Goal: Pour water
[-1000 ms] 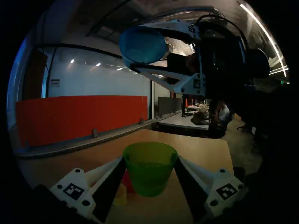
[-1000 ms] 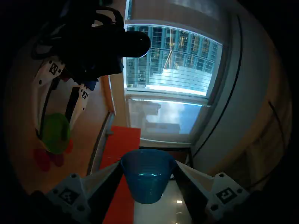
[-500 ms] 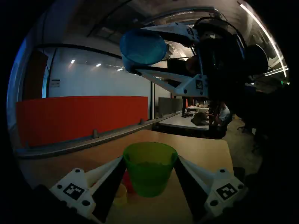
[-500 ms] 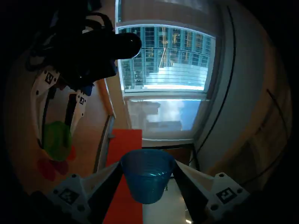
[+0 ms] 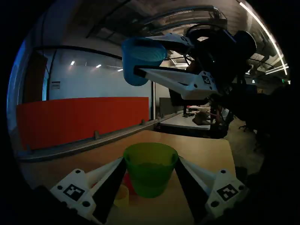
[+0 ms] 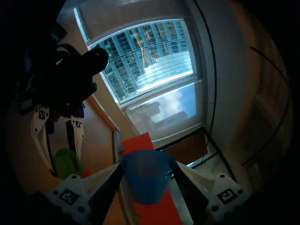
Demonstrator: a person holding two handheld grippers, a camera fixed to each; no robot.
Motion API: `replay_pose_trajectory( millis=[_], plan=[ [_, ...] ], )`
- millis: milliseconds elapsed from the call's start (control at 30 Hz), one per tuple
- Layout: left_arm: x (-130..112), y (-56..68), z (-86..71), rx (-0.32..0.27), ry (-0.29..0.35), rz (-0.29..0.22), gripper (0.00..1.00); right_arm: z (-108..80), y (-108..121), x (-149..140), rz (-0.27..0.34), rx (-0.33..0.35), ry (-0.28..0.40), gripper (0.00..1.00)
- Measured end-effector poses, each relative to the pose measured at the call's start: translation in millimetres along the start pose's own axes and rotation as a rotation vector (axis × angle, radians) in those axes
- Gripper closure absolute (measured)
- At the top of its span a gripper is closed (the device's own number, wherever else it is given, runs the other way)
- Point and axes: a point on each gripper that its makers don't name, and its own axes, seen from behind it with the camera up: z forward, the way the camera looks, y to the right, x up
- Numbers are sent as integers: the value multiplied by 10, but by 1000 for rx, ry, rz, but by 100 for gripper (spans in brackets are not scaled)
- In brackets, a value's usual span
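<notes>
In the left gripper view my left gripper [image 5: 150, 168] is shut on a green cup [image 5: 150, 173], held upright just above the wooden table [image 5: 195, 150]. High above it hangs a blue cup [image 5: 139, 60], clamped in my right gripper [image 5: 144, 56]. In the right gripper view the right gripper [image 6: 148, 174] is shut on that blue cup [image 6: 147, 180], its mouth facing the camera. The same view has the green cup [image 6: 66, 163] low at left between the left gripper's white fingers [image 6: 39, 135], with a hand and cables behind them.
A small yellow cup [image 5: 120, 195] and a red one [image 5: 128, 183] sit on the table by the left finger. An orange partition [image 5: 82, 116] runs along the table's far edge. Large windows [image 6: 150, 78] lie beyond. Desks [image 5: 187, 120] stand farther back.
The right gripper has rotated with the blue cup, bringing it from tipped toward upright; water was visible in it earlier. The green cup has stayed still in the left gripper.
</notes>
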Motion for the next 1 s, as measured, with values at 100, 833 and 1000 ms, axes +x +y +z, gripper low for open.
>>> replay_pose_trajectory(
  millis=[100,833,1000],
  plan=[
    [4,-4,3,1,-2,3,14,-36,-43,23,97,9,9,8],
    [31,-13,26,7,-7,18,14,-180,-380,307,804,112,73,8],
    [40,-23,19,11,-5,19,14,-197,-366,367,933,124,90,8]
  ],
)
